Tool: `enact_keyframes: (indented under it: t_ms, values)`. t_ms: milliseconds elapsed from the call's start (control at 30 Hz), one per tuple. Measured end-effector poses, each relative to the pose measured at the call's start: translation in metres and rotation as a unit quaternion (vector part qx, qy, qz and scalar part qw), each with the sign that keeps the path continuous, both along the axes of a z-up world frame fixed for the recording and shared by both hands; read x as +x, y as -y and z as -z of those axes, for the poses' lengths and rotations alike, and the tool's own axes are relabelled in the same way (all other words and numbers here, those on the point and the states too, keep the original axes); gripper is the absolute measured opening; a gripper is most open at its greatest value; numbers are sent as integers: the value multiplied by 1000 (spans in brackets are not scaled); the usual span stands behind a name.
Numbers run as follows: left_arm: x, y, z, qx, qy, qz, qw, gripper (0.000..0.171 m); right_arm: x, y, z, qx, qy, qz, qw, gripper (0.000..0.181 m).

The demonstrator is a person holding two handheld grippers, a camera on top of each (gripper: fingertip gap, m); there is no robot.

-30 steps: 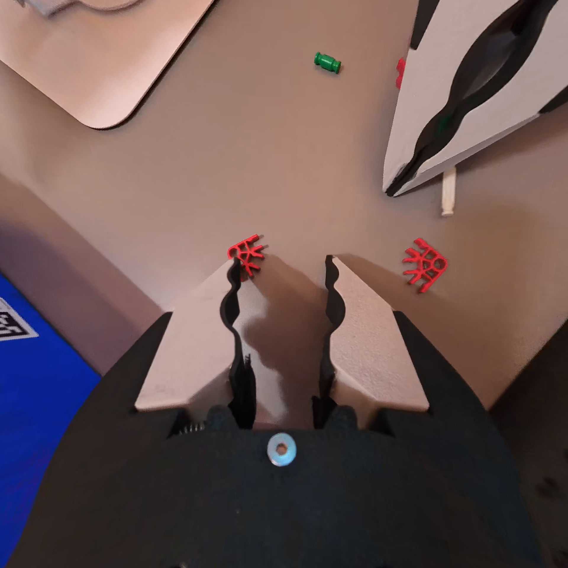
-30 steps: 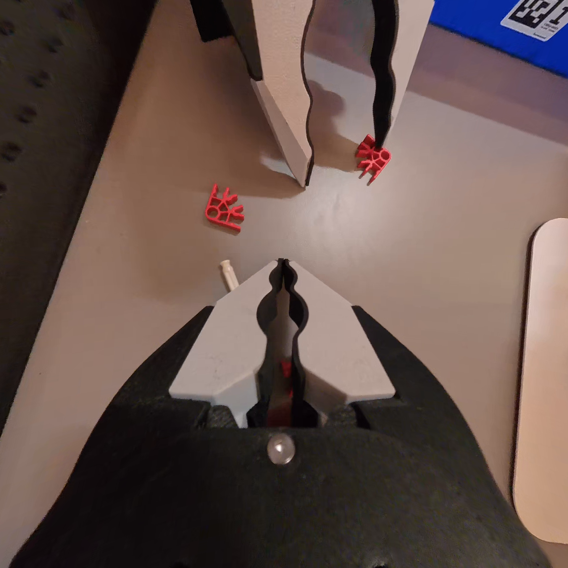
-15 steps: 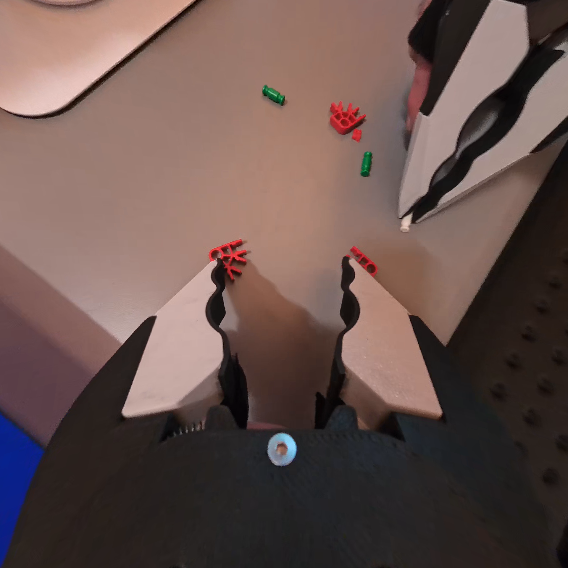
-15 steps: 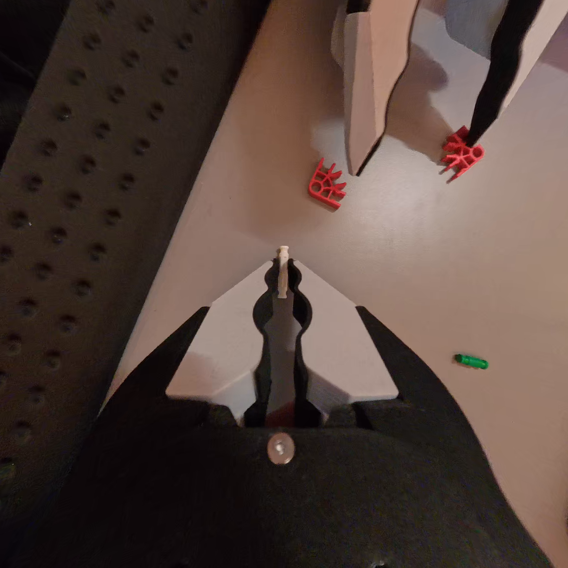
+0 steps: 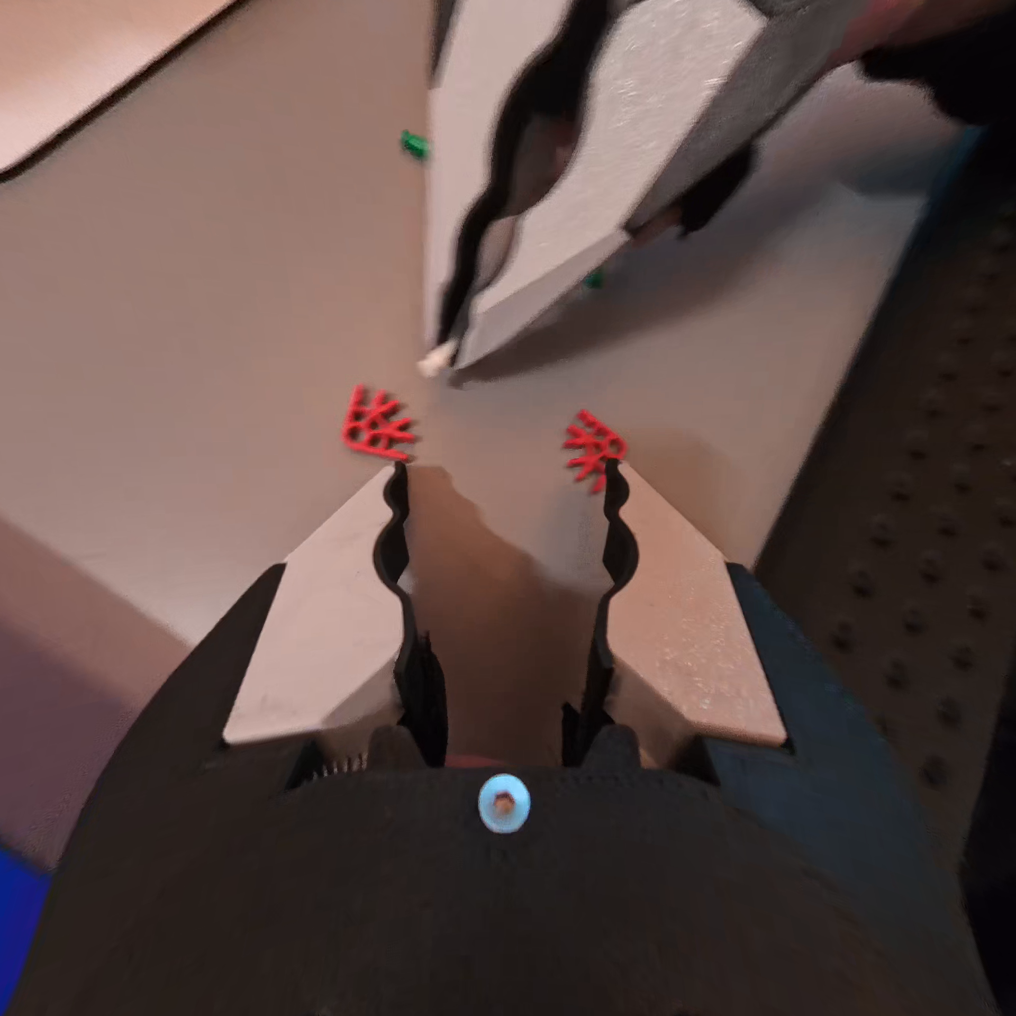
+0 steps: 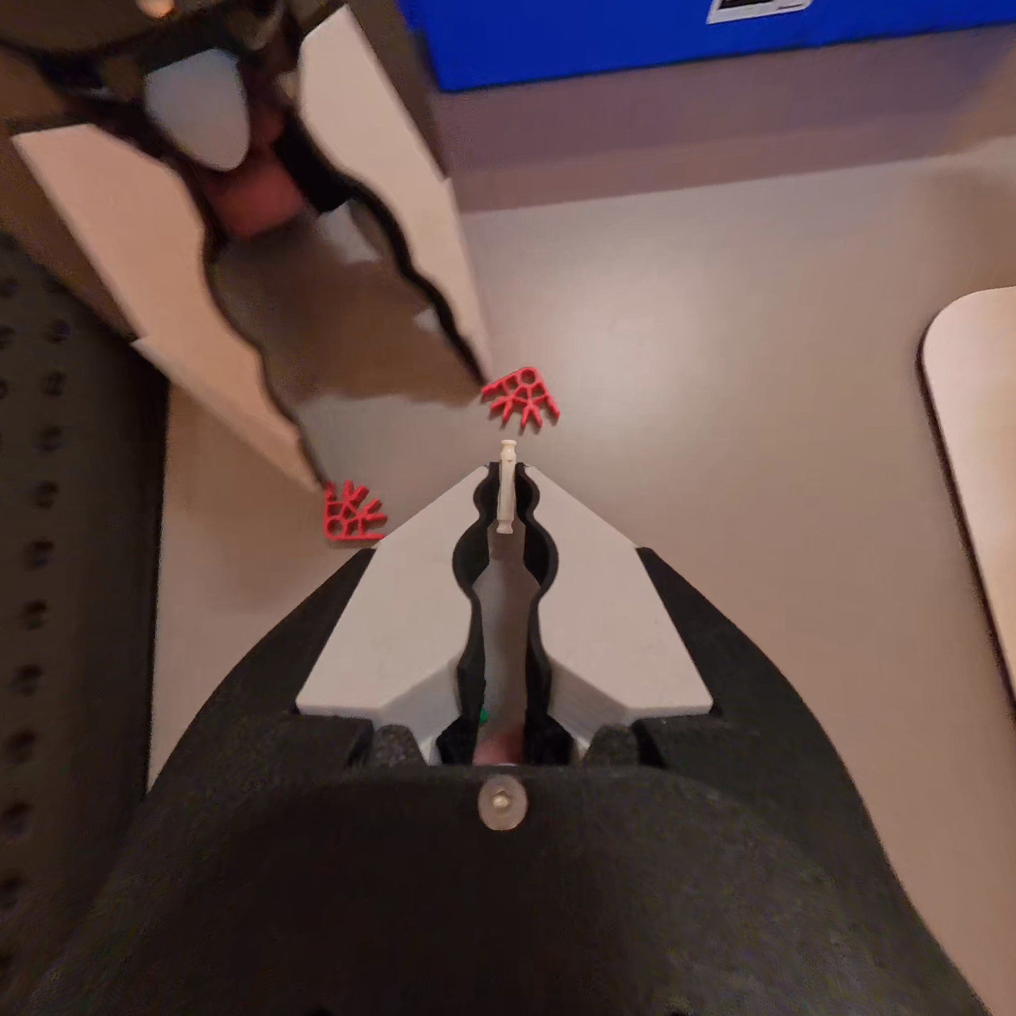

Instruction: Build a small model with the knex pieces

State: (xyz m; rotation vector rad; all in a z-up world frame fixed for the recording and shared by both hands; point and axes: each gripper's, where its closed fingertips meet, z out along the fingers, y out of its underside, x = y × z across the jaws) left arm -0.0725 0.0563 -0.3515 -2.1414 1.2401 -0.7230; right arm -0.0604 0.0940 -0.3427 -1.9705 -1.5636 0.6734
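My left gripper [image 5: 503, 467] is open and empty, low over the tan table. Its left fingertip sits next to one red fan-shaped connector [image 5: 376, 426] and its right fingertip touches a second red connector [image 5: 594, 448]. My right gripper [image 6: 507, 467] is shut on a small white rod [image 6: 507, 484], which sticks out past the tips. The rod's end is just short of the first connector [image 6: 522, 398]. The second connector [image 6: 352, 514] lies to the left. In the left wrist view the right gripper [image 5: 451, 352] comes in from above with the rod [image 5: 437, 360].
Two small green pieces [image 5: 413, 144] [image 5: 594, 280] lie farther out on the table. A pale rounded board [image 6: 978, 440] lies at one side. A black perforated surface [image 6: 55, 495] borders the table edge. A blue mat [image 6: 660, 38] lies behind the left gripper [image 6: 398, 431]. About 4 cm separates my left fingertips from my right.
The right gripper closed on the white rod that lay beside it, then carried it toward the red connector by the left gripper. The left gripper stayed open and shifted slightly, the connectors now in front of its tips.
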Motion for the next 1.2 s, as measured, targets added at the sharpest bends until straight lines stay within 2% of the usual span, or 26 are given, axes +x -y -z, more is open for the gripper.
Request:
enact_keyframes:
  t_ms: [33,200,300,533,700,833,1067,1200]
  values:
    - [4,4,-1,-6,8,10,1000,72,0,-1,0,-1,1,-1,1000,3]
    - [-6,-18,-4,80,-27,-21,996,66,1,-16,-4,28,16,-22,999,3]
    - [-11,-28,3,110,-60,-33,992,59,-4,-17,-2,41,24,-73,996,3]
    - [0,-29,5,106,-52,1,993,58,-3,-18,5,86,75,-166,980,3]
    - [5,-35,5,112,-51,13,992,46,-5,-15,3,102,74,-211,969,3]
    - [9,-37,5,118,-53,30,991,27,-4,-11,4,104,82,-240,962,3]
    - [10,-37,5,131,-54,41,989,24,-5,-2,4,102,87,-268,954,3]
    - [4,-38,3,153,-70,42,985,31,-4,-3,7,104,91,-265,954,3]
